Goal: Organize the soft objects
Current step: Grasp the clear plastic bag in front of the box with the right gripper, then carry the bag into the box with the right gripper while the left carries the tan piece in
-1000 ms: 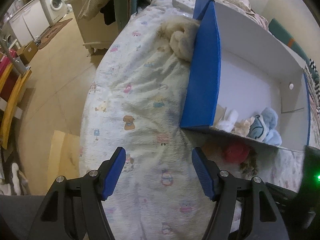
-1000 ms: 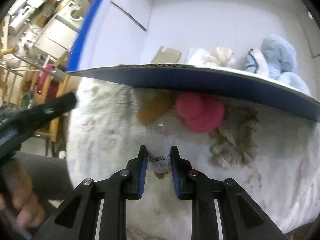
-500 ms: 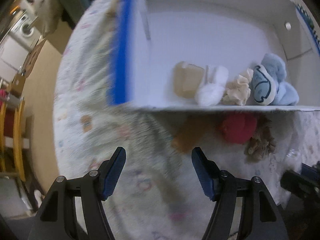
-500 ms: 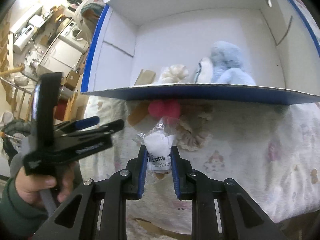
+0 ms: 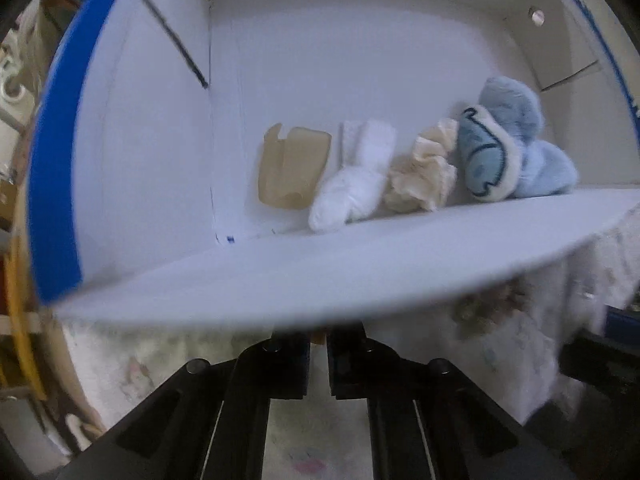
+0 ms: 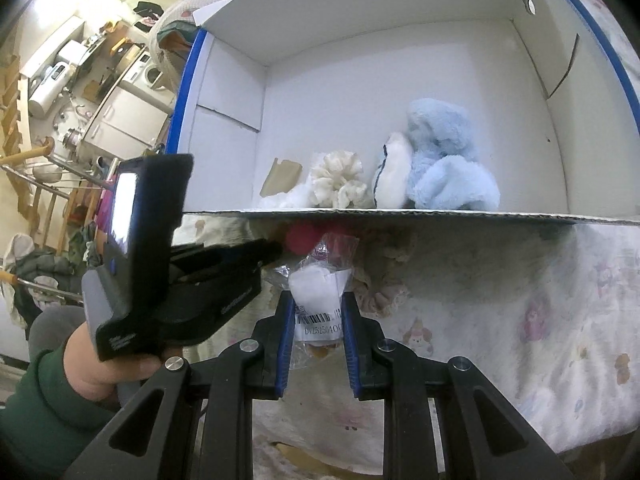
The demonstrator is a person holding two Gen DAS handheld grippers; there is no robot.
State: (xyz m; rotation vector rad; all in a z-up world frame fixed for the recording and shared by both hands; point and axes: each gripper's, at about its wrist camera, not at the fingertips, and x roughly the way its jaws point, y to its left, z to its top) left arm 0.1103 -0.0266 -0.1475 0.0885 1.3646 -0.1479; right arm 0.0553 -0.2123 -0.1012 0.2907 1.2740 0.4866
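A white box with blue edges (image 5: 52, 184) (image 6: 400, 213) lies on the bed and holds a blue plush (image 5: 512, 148) (image 6: 444, 160), a cream scrunchie (image 5: 424, 172) (image 6: 340, 180), a white soft item (image 5: 356, 176) and a tan card (image 5: 292, 168). My right gripper (image 6: 318, 312) is shut on a clear bag with a white soft item (image 6: 316, 288), held in front of the box wall. My left gripper (image 5: 318, 340) is closed under the box's near wall, with something tan between its tips; it shows at the left of the right wrist view (image 6: 240, 268). A red soft item (image 6: 300, 238) and a beige scrunchie (image 6: 380, 296) lie by the box.
The bed has a patterned white cover (image 6: 520, 300). Beyond its left edge are cabinets and a washing machine (image 6: 148, 76), wooden racks (image 6: 24, 92) and clothes on the floor.
My left gripper swung to face the box, moved in under its near wall and closed. My right gripper lifted the bagged item and drew back slightly from the box.
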